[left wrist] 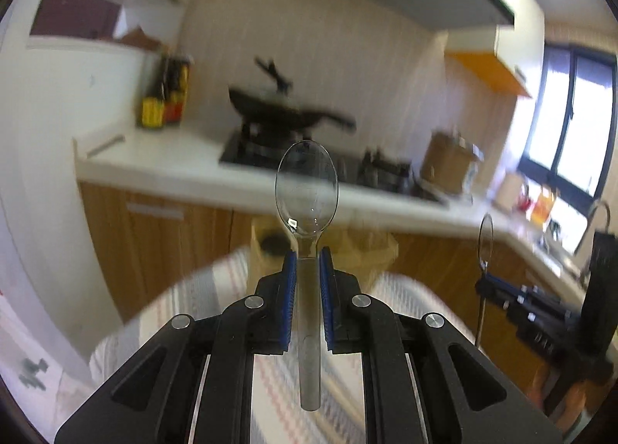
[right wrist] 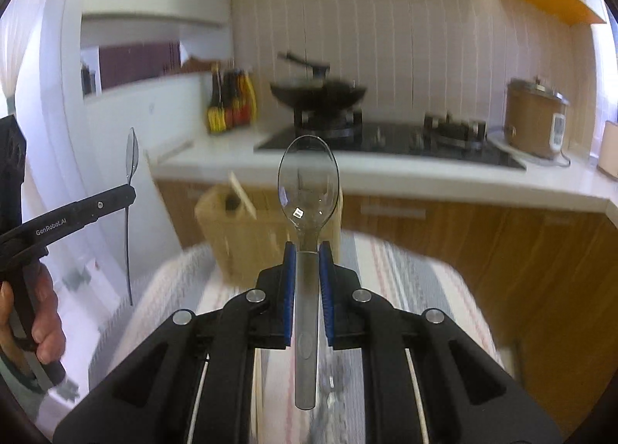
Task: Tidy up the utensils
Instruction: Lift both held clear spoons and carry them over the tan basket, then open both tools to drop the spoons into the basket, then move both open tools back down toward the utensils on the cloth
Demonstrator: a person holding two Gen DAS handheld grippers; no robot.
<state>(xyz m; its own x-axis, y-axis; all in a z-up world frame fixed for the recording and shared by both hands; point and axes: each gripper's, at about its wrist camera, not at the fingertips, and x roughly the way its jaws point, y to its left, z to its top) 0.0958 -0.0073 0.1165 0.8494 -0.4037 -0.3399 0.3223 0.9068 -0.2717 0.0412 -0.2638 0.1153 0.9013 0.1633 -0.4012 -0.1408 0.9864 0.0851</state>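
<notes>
Two spoons: one clear plastic spoon in each gripper, both upright, bowl on top.
Left gripper (left wrist: 308, 262): black frame with ribbed blue pads (left wrist: 290, 270) pressed together on the neck of the left spoon (left wrist: 307, 189); the flat handle hangs down between the fingers, the oval bowl stands above the tips.
Left spoon material: transparent, glossy, with a small bright glint low in the bowl.
Right gripper (right wrist: 308, 258): same black frame and blue pads (right wrist: 289, 270), clamped on the neck of the right spoon (right wrist: 309, 181); its handle runs back between the fingers.
Right spoon: clear, smooth, rounded oval bowl; an oval mark is moulded into the handle.
Below both grippers: a table under a striped woven cloth (right wrist: 405, 282), grey, white and pink bands.
Just ahead of the tips: a tan wooden holder (right wrist: 239, 227), blocky, with a pale stick leaning out of it; blurred.
Farther ahead: white counter (right wrist: 425, 177), black glass stove (right wrist: 386, 139), a dark round wok (right wrist: 318, 92) on a burner.
Far right of the right gripper: a brown cylindrical cooker (right wrist: 535, 117) with a metal lid.
</notes>
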